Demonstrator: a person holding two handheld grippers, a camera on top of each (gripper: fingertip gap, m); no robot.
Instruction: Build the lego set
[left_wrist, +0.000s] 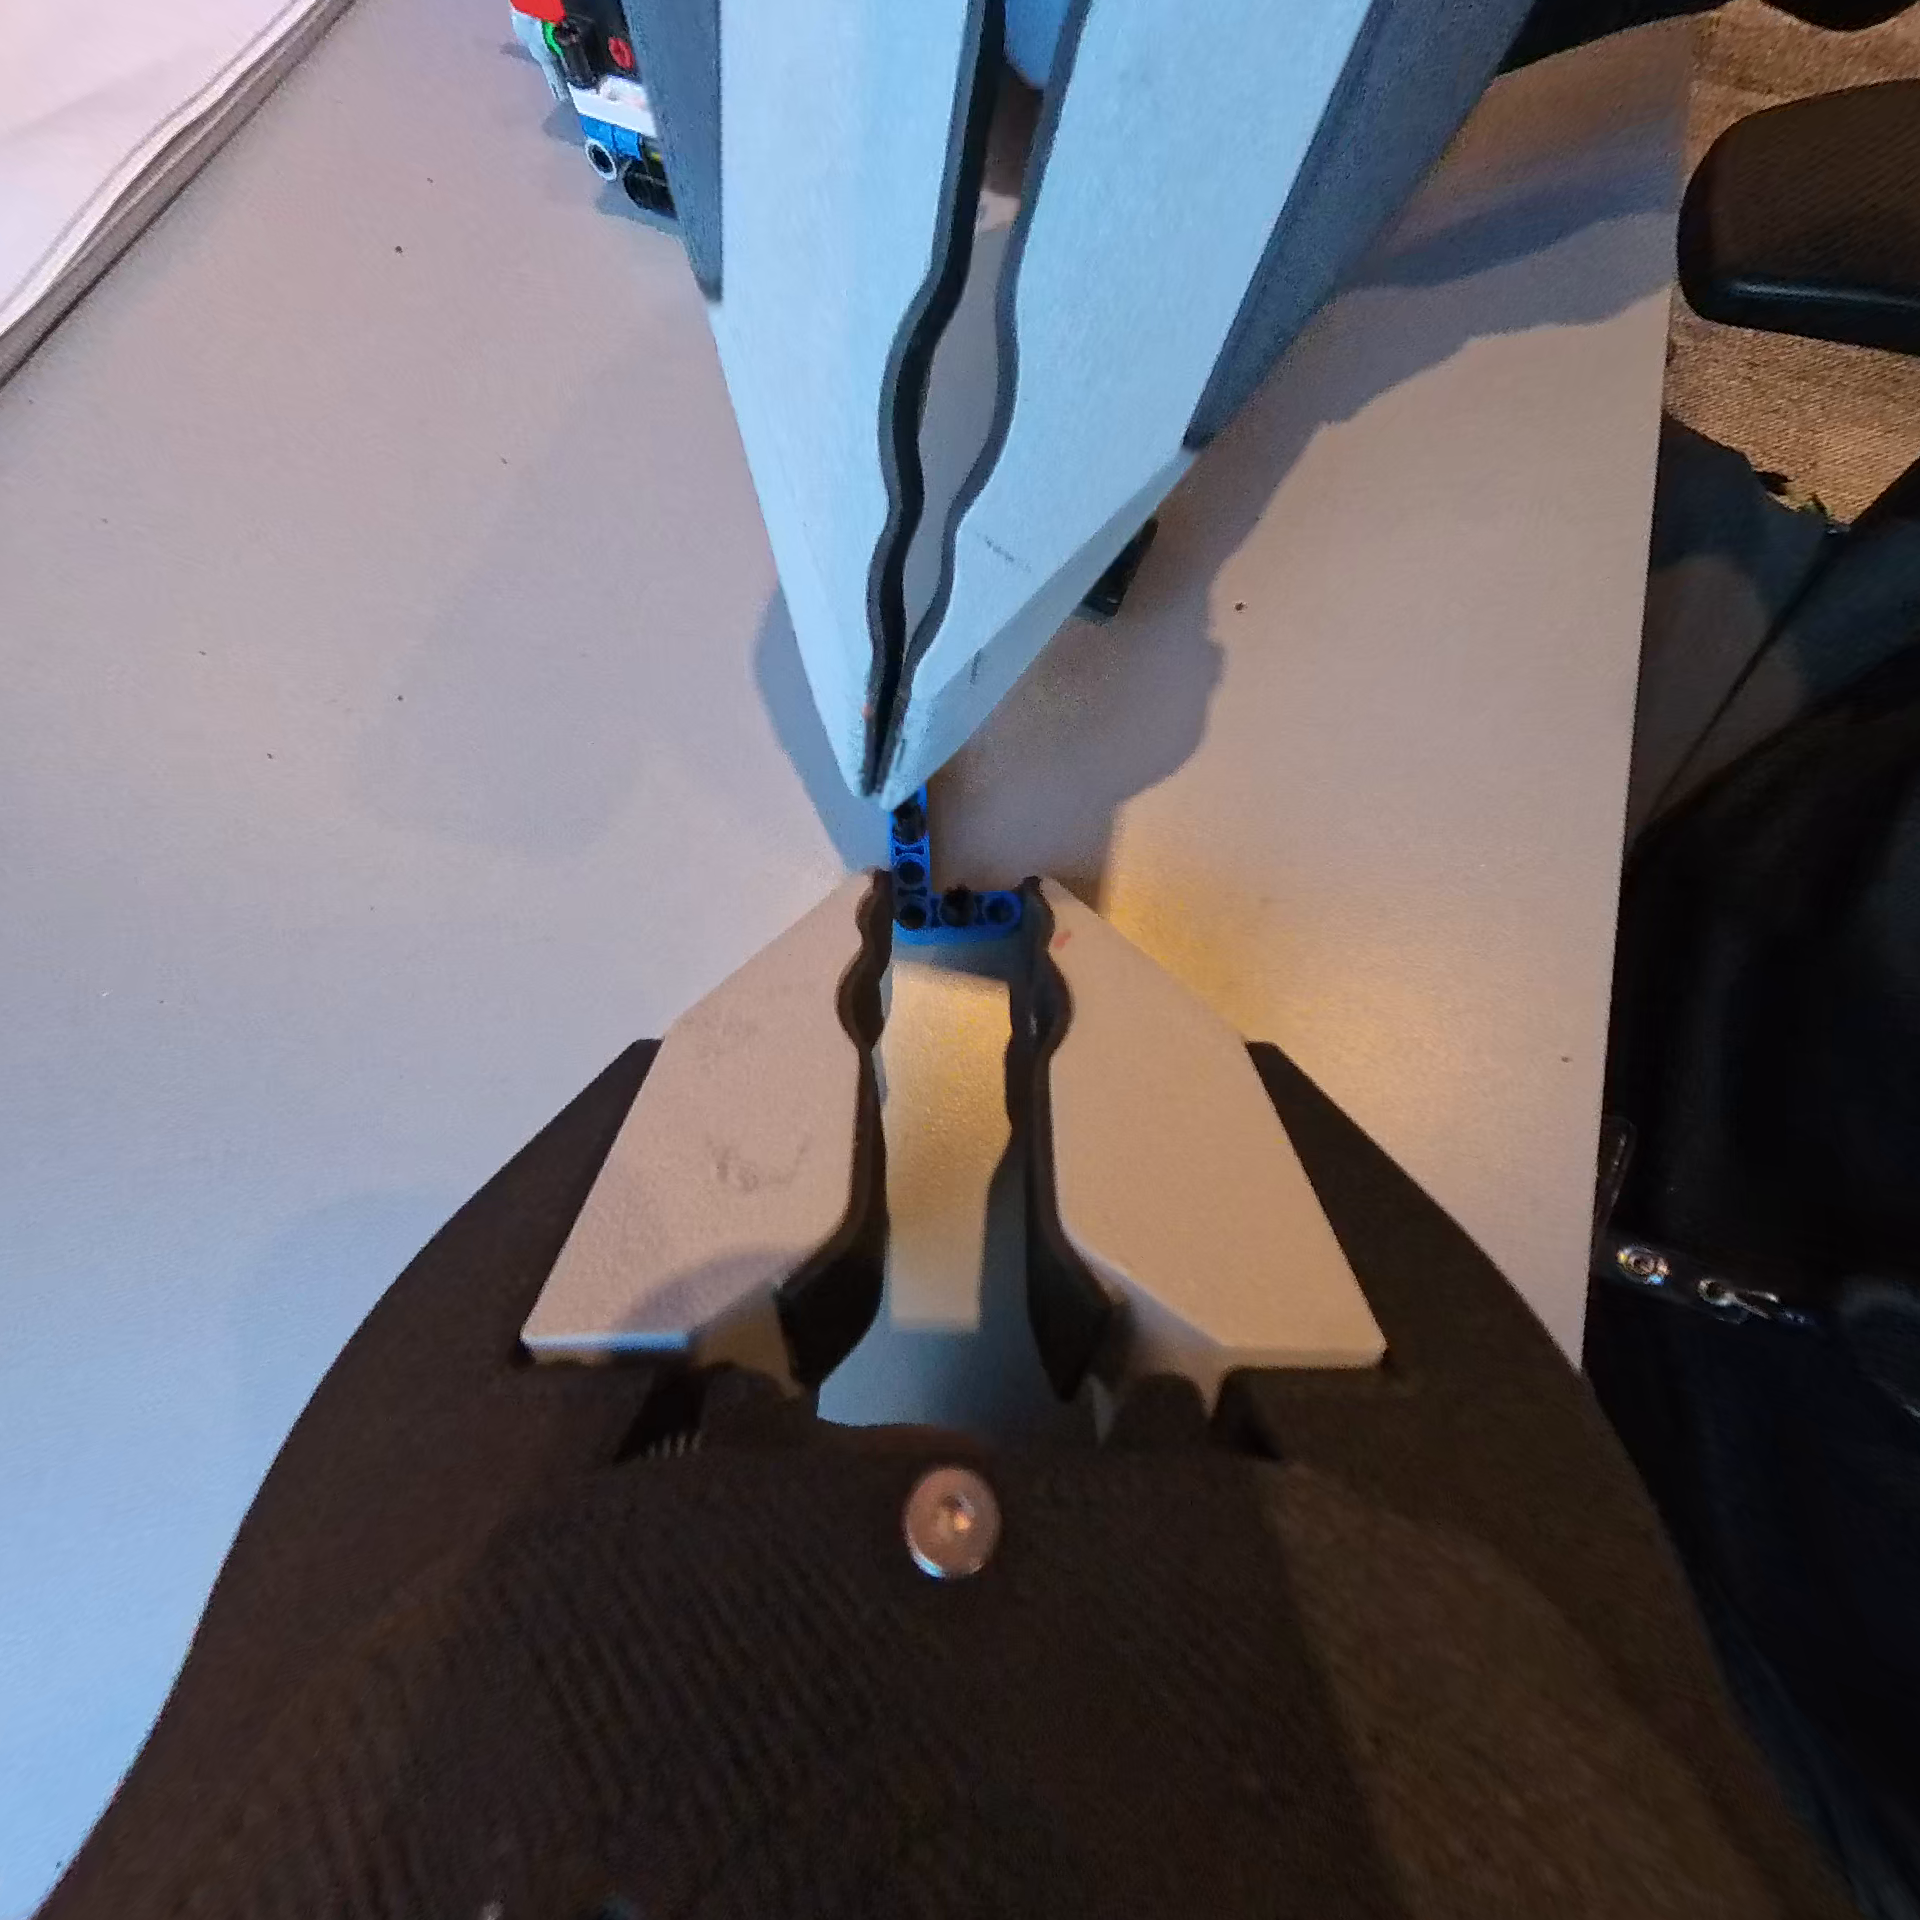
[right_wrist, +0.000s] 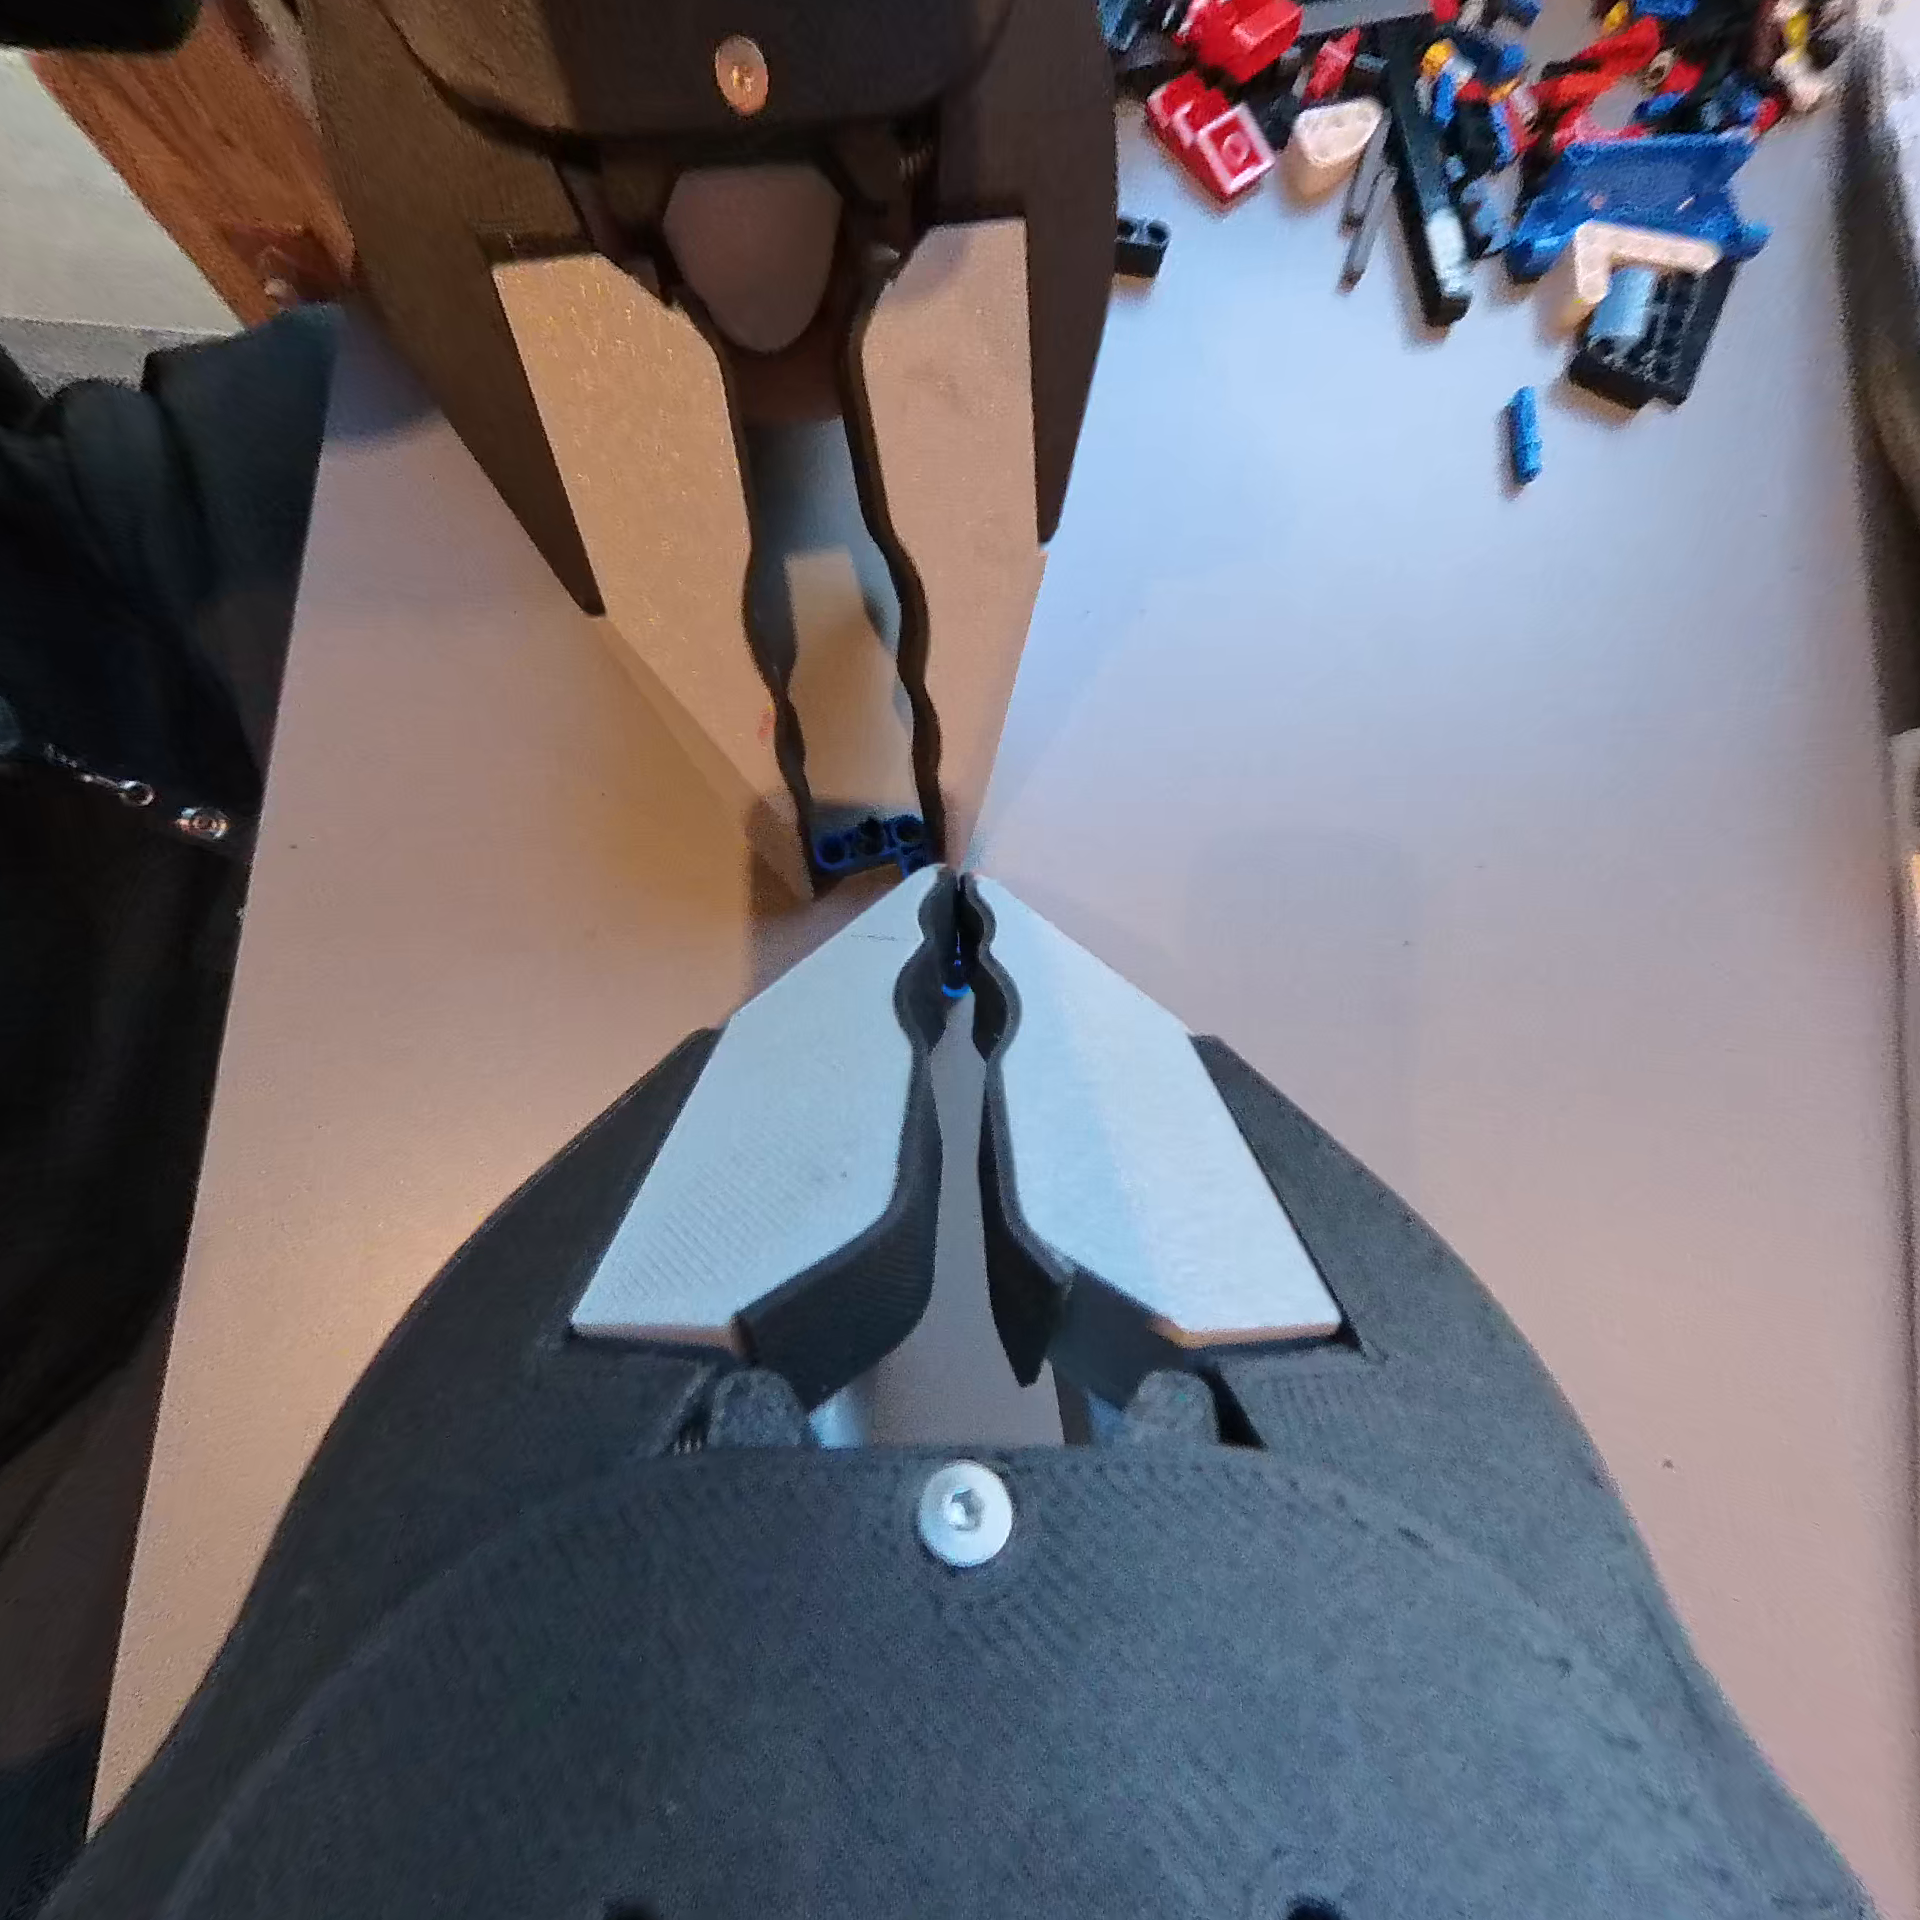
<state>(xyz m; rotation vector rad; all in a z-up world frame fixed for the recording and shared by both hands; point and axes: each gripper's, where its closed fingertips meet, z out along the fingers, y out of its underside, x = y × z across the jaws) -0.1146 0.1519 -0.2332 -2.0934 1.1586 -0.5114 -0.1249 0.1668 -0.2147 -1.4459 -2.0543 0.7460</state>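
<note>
A blue L-shaped beam (left_wrist: 951, 912) with black pins in its holes is held above the table between both grippers. My left gripper (left_wrist: 956, 891) is shut on the beam's horizontal arm; it also shows in the right wrist view (right_wrist: 871, 831), coming in from the top with the beam (right_wrist: 868, 844) at its tips. My right gripper (right_wrist: 956, 883) is shut tight, with a sliver of blue between its pads. In the left wrist view it (left_wrist: 885, 784) comes down from above and pinches the beam's upright arm. The two grippers meet tip to tip.
A pile of loose red, blue and black lego parts (right_wrist: 1455, 135) lies at the far right, with a small blue piece (right_wrist: 1524, 431) apart from it. A partly built model (left_wrist: 603, 94) stands far left. The table edge (left_wrist: 1621, 935) and a person's dark clothing (right_wrist: 114, 727) are close by. The tips of both grippers are at nearly the same place. Left tips and right tips are each some 20 cm from the small blue piece (right_wrist: 1524, 431).
</note>
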